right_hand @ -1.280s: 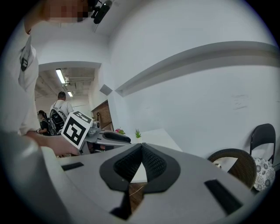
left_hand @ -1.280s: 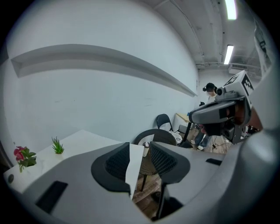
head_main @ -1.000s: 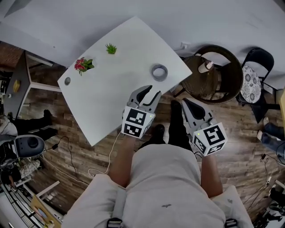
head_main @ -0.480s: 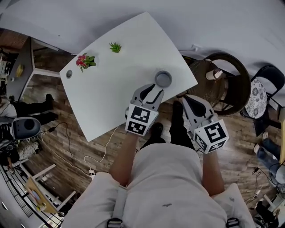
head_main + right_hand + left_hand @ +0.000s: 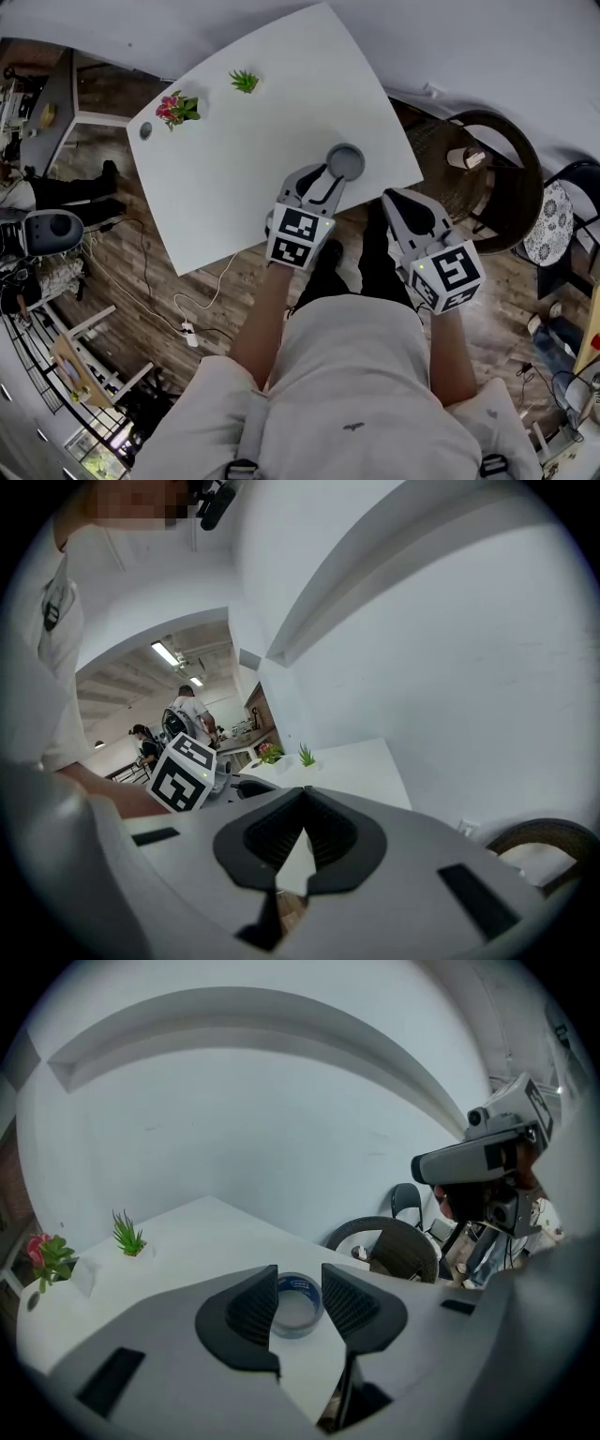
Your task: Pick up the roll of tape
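The pickup was not yet done: the tape (image 5: 345, 162) lay on the surface (image 5: 234, 159) at frame centre, ungripped just ahead of the left tool (image 5: 326, 181), its jaws spread, while the right tool (image 5: 392, 197) hung pressed together, empty.

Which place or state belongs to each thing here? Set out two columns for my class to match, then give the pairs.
1. roll of tape
2. left claw
3. right claw
4. pink-flowered plant

A. jaws shut, off the table
B. upright near the table's left corner
C. jaws apart, pointing at the tape
D. lying flat near the table's right edge

Pairs: 1-D; 2-C; 3-A; 4-B
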`<state>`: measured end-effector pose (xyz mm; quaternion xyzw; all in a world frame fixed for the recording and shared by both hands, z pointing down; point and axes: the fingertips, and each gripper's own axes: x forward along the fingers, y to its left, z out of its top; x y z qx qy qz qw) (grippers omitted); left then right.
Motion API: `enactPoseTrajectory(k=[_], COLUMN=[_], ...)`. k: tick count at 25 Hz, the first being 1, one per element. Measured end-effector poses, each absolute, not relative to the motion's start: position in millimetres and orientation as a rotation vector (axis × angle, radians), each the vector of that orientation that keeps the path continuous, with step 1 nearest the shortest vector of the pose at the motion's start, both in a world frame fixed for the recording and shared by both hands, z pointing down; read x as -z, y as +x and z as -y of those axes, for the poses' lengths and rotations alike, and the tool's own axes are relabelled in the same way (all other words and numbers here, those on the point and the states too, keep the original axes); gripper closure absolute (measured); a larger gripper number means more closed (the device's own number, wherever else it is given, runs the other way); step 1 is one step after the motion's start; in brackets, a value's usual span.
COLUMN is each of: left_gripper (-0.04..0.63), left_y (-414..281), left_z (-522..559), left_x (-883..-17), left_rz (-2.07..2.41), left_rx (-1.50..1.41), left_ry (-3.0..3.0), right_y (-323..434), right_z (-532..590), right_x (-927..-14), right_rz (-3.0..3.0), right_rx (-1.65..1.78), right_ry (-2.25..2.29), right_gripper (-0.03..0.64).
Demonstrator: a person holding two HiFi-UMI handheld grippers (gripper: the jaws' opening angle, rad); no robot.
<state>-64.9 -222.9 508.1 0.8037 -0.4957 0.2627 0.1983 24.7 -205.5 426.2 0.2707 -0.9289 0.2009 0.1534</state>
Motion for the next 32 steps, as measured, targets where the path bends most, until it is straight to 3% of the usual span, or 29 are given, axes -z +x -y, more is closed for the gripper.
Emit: enactPoseTrajectory(k=[32], left_gripper=[0.439], left_y=[-86], left_z=[275], left_x=[-619], left_rz=[1.502], left_rx=[-0.896], left_ry=[1.891], right_y=[41], right_z=[274], right_x=[-467], right_rz=[2.647], right_rx=[-0.661], right_ry=[0.519], right_gripper=[0.611])
